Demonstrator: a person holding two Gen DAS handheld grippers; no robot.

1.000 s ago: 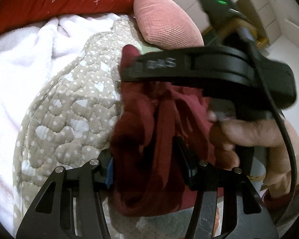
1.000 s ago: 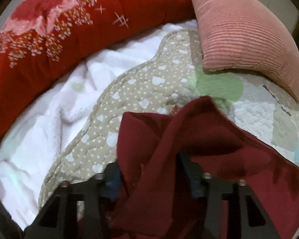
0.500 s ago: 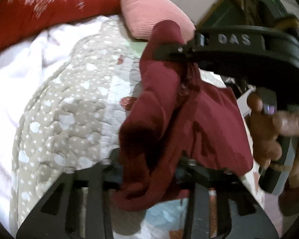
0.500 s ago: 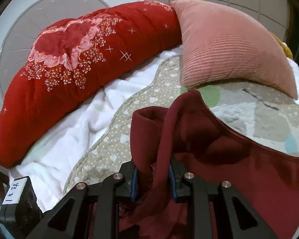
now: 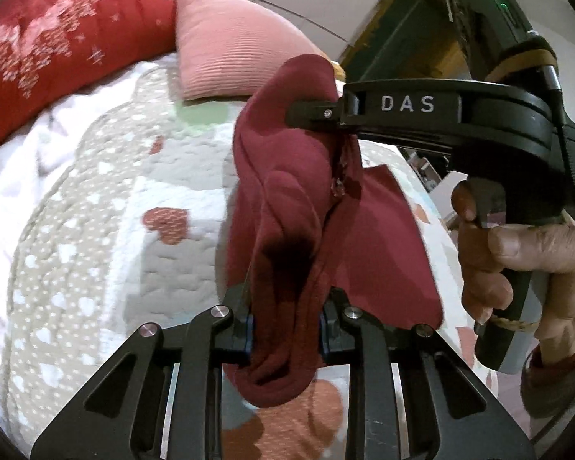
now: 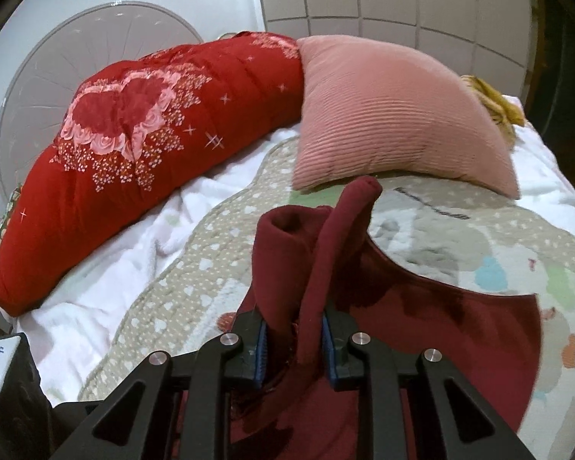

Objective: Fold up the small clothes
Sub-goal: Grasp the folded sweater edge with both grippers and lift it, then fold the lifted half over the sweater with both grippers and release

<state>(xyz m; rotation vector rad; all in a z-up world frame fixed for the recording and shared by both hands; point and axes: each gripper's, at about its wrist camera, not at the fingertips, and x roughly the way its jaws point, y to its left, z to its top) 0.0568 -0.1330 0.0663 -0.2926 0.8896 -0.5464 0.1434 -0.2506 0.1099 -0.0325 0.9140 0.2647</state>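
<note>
Both grippers, left gripper [image 5: 285, 331] and right gripper [image 6: 293, 349], clenched on the dark-red knit garment [image 5: 287, 230], have lifted it higher off the heart-print quilt [image 5: 96, 230] beneath them, ready for spreading flat.

Left gripper [image 5: 285, 331]: clamped on bunched dark red garment [image 5: 287, 230].
Right gripper [image 5: 318, 113]: ahead and above, tips pinching the garment's upper end; marked "DAS".
Right hand [image 5: 517, 264]: gripping its handle, far right.
Garment: hanging between both grippers above the quilt [image 5: 96, 211].
Pink cushion [image 5: 226, 46]: ahead, left.
Red bolster [image 5: 57, 46]: far left.
</note>
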